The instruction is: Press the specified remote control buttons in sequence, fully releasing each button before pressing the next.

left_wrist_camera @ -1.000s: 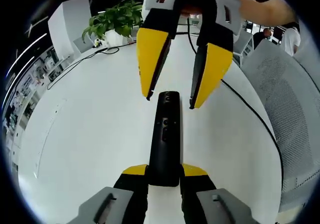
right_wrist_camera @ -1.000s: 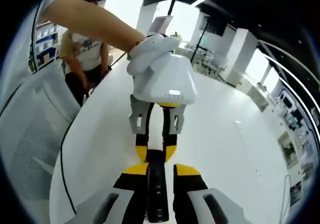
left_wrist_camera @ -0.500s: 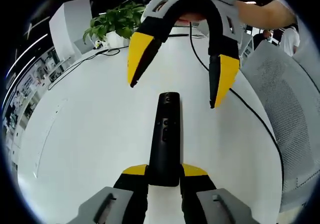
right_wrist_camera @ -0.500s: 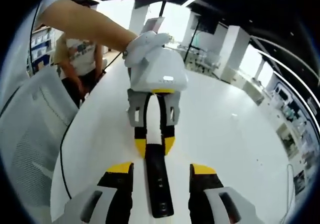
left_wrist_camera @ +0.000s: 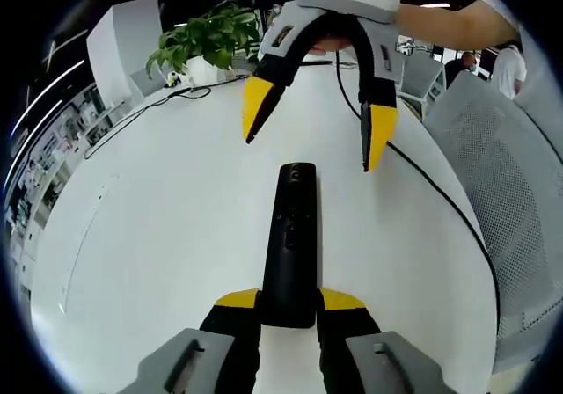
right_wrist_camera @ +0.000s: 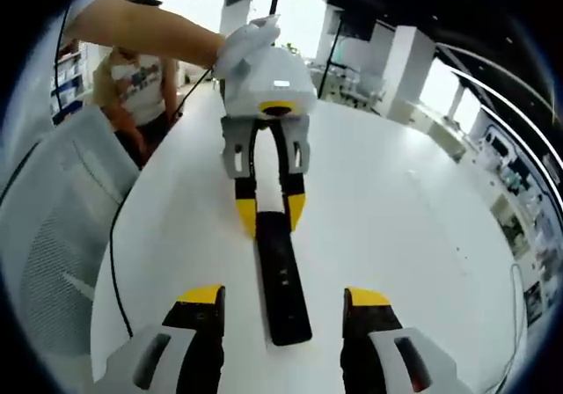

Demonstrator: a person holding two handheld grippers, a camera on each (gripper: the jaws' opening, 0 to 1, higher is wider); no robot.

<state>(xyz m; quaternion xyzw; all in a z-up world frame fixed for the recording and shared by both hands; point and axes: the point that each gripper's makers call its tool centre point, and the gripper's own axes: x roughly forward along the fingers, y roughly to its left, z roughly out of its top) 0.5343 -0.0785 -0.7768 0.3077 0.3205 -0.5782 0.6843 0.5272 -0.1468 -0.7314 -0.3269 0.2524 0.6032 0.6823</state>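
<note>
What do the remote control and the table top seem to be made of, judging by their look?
The remote control looks like black plastic, mostly matte with a faint sheen along its face. The table seems a smooth white laminate or painted board: it is even in colour and faintly glossy. Neither material can be confirmed from the look alone.

Remote on table — betw. both tools.

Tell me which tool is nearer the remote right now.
Left. The left tool is clamped on the near end of the remote, which lies on the white table. The right tool hangs open, clear of its far end.
</note>
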